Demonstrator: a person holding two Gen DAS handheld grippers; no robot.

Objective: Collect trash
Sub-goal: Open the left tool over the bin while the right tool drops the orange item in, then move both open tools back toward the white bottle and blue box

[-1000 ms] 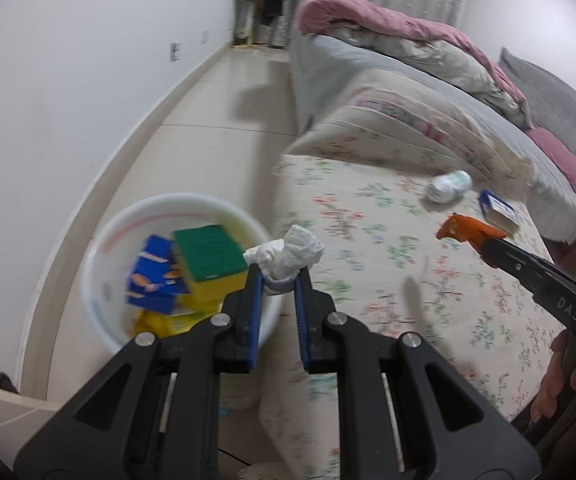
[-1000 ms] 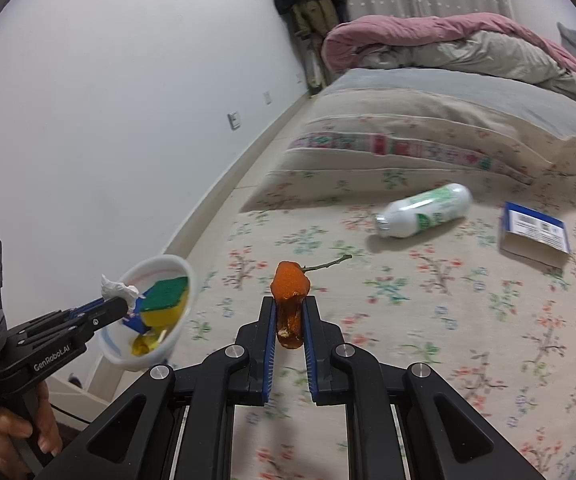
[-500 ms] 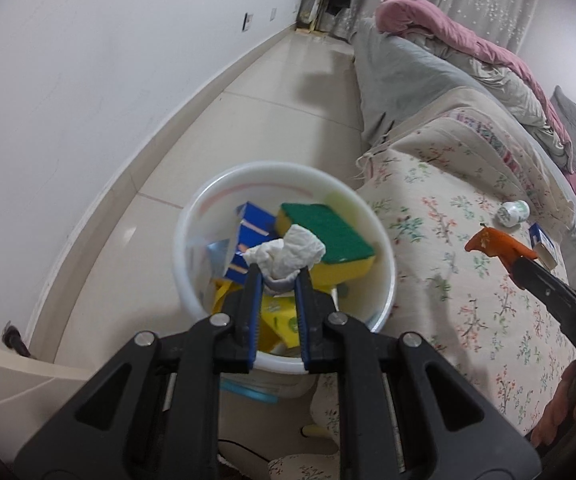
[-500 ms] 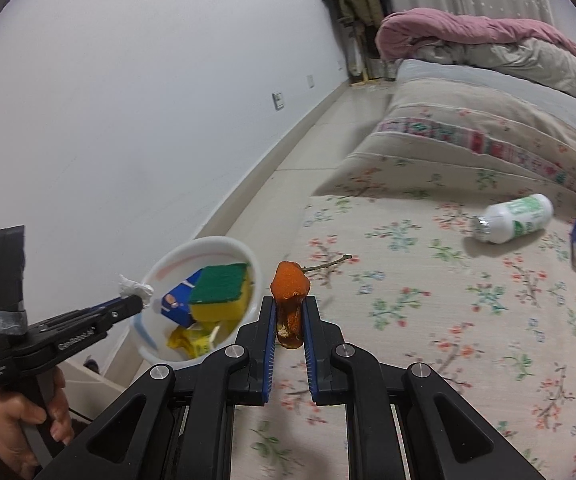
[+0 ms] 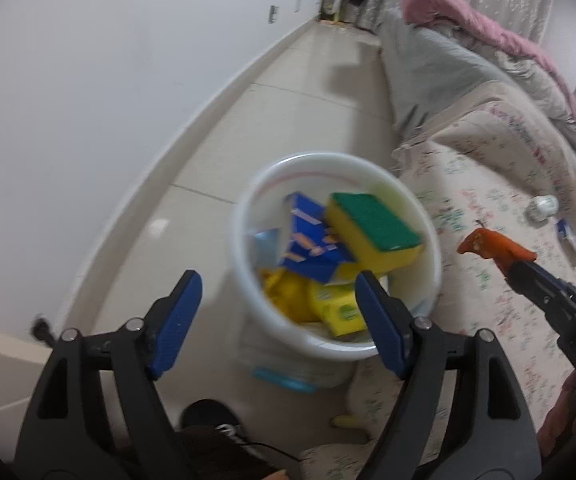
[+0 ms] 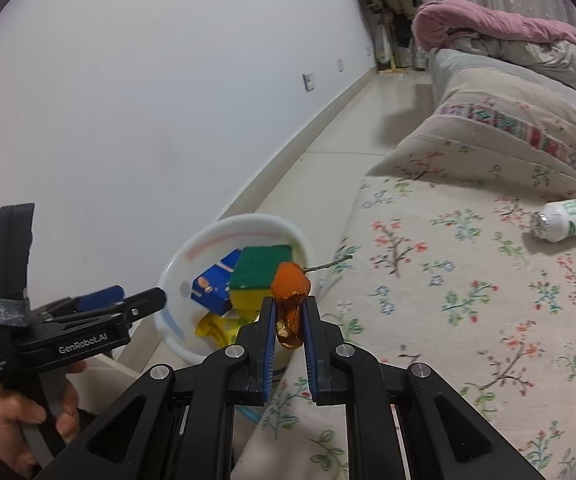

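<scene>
Left wrist view: left gripper (image 5: 278, 312) has its jaws spread wide with nothing between them, hovering above the round white plastic bin (image 5: 244, 264) on the pale tiled floor (image 5: 288, 92)
Bin contents: a yellow sponge with a green scouring face (image 5: 373, 232), a blue carton (image 5: 311, 248) and yellow wrappers (image 5: 319, 304)
Right wrist view: right gripper (image 6: 289, 318) is clamped on a piece of orange peel (image 6: 289, 284), held over the edge of the bed with floral sheet (image 6: 467, 300), just beside the bin (image 6: 176, 276)
Left to collect: a small white bottle with green label (image 6: 565, 224) lying on its side on the sheet, well apart
Risk: the peel sits by the rim, so letting go too early would likely drop it on sheet or floor
Room: white wall (image 6: 148, 80), pink blanket (image 6: 487, 28) at the far end
</scene>
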